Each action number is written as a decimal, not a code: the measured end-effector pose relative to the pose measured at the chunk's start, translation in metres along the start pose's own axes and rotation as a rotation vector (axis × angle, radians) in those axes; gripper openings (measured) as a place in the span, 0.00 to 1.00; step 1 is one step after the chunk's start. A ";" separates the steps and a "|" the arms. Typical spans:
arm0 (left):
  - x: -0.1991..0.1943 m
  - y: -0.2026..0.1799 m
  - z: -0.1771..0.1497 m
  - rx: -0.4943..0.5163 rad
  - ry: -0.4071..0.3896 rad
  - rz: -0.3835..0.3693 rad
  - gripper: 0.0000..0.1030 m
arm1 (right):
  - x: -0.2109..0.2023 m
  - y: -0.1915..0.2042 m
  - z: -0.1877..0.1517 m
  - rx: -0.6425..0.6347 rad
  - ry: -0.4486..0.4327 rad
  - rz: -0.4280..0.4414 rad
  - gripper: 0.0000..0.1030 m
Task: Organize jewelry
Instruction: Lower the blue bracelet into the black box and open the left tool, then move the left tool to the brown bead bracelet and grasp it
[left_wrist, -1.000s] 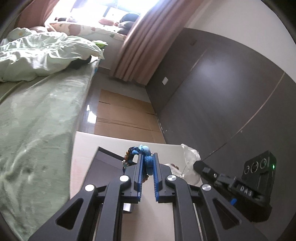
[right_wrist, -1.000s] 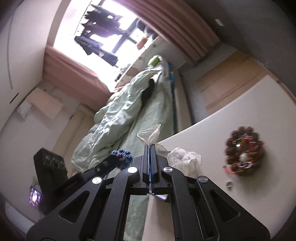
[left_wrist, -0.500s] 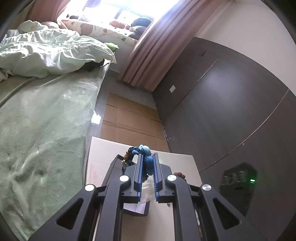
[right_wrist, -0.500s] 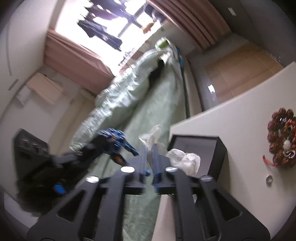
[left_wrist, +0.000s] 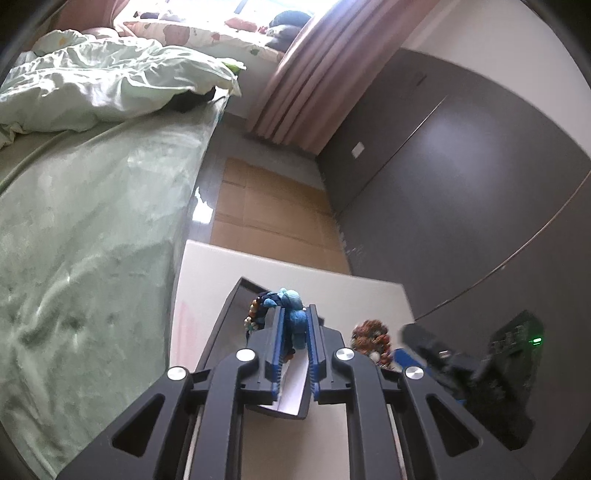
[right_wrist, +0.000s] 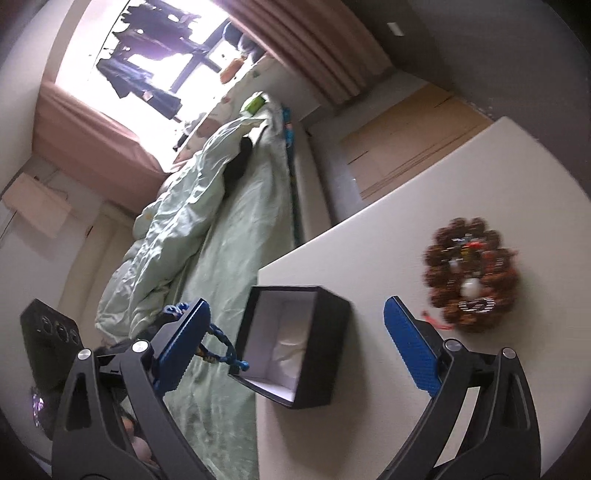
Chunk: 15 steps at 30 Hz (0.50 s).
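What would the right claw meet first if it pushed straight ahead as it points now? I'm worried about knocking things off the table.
Most likely the open black box: it lies between the spread fingers of the right claw, directly ahead. The brown bead bracelet sits off to the right. Depth is unclear.

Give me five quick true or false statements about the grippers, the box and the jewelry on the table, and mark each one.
1. The left gripper is shut on a blue bracelet. True.
2. The right gripper is shut. False: its jaws stand wide apart and hold nothing.
3. The black box has a lid on it. False: it is open and its white lining shows.
4. A brown bead bracelet lies on the white table, apart from the box. True.
5. The brown bead bracelet is inside the box. False: it rests on the table beside it.
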<state>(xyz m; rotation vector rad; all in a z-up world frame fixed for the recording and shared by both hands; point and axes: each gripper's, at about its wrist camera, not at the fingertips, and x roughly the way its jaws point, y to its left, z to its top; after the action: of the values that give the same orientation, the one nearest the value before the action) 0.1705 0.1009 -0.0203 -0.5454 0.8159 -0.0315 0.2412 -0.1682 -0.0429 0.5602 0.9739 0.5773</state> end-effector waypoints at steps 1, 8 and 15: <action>0.002 -0.001 -0.002 0.003 0.005 0.010 0.30 | -0.006 -0.004 0.002 0.003 -0.007 -0.006 0.92; -0.001 -0.012 -0.013 0.034 -0.030 0.046 0.67 | -0.038 -0.028 0.012 0.024 -0.047 -0.042 0.92; 0.007 -0.034 -0.025 0.096 -0.013 0.042 0.67 | -0.069 -0.061 0.019 0.055 -0.076 -0.126 0.92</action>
<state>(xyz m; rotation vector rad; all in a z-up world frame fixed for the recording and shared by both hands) 0.1642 0.0591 -0.0229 -0.4370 0.8083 -0.0283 0.2391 -0.2624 -0.0344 0.5614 0.9485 0.4152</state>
